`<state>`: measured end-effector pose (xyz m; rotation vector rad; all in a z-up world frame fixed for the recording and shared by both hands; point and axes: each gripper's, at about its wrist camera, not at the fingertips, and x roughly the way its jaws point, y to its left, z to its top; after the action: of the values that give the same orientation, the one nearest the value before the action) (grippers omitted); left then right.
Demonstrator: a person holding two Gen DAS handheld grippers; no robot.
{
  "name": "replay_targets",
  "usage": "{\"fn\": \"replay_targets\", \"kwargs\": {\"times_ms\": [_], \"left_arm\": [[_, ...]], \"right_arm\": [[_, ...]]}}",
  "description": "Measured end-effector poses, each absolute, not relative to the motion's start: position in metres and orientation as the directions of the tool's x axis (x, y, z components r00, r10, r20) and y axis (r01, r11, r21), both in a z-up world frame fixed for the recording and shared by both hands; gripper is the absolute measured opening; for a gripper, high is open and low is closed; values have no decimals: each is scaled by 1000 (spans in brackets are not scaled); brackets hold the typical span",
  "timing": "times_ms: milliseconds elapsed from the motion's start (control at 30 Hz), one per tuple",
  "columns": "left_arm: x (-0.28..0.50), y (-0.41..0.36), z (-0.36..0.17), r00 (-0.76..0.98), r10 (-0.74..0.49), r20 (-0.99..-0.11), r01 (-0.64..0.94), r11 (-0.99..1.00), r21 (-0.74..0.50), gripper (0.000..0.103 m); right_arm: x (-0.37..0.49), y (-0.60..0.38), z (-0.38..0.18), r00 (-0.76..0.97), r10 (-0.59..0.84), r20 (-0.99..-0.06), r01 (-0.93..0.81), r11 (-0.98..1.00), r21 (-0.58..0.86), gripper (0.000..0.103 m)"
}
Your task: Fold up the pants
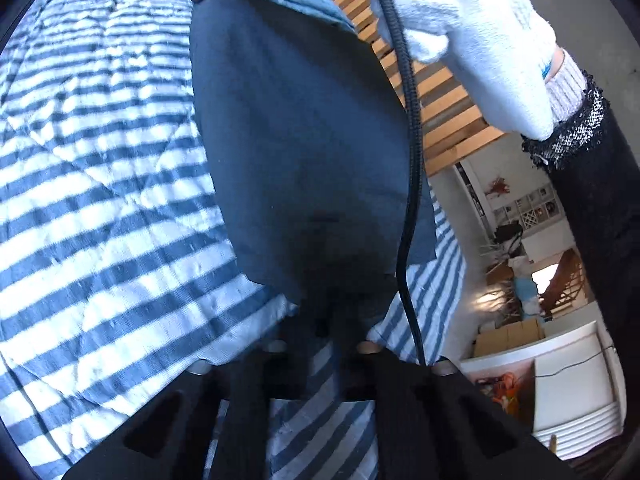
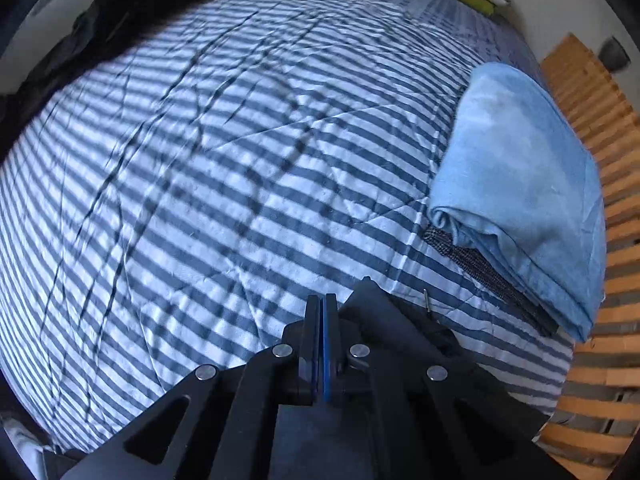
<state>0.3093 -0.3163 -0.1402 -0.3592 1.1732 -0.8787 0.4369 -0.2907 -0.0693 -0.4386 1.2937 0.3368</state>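
your left gripper (image 1: 340,320) had clamped one edge of the dark pants (image 1: 300,140) and your right gripper (image 2: 322,320) pinched the other, the cloth hanging lifted between them above the striped bedcover (image 2: 240,160). by judgement this was the carry stage of a fold. the next move called for laying the cloth down with its edges aligned, clear of the folded blue garment (image 2: 528,184).

Dark navy pants (image 1: 296,140) on a blue-and-white striped quilt (image 2: 240,160) (pale blue cloth (image 2: 528,184) nearby).
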Motion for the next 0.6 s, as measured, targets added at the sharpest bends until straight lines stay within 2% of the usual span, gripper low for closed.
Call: {"fn": "replay_targets", "kwargs": {"times_ms": [200, 333, 367, 400, 433, 467, 600], "left_arm": [[310, -307, -144, 105, -749, -654, 403, 633, -661, 2], [312, -297, -141, 83, -744, -663, 384, 638, -667, 5], [313, -294, -141, 75, -737, -672, 379, 644, -664, 18], [312, -289, -139, 72, -728, -682, 381, 652, -656, 36], [312, -283, -136, 85, -717, -692, 383, 664, -642, 44], [313, -276, -132, 101, -711, -696, 383, 673, -632, 49], [321, -256, -110, 169, -684, -710, 422, 701, -575, 49]], "right_arm": [[439, -295, -80, 256, 5, -967, -463, 879, -118, 1], [458, -310, -101, 245, -41, -969, -355, 926, -129, 1], [460, -320, -91, 299, -58, -952, -311, 938, -155, 1], [462, -330, -83, 325, -48, -944, -274, 951, -142, 3], [461, -348, -69, 334, 4, -943, -227, 971, -76, 4], [458, -360, -60, 340, 37, -940, -196, 980, -32, 4], [411, -417, -21, 417, 130, -900, -116, 989, 89, 4]]}}
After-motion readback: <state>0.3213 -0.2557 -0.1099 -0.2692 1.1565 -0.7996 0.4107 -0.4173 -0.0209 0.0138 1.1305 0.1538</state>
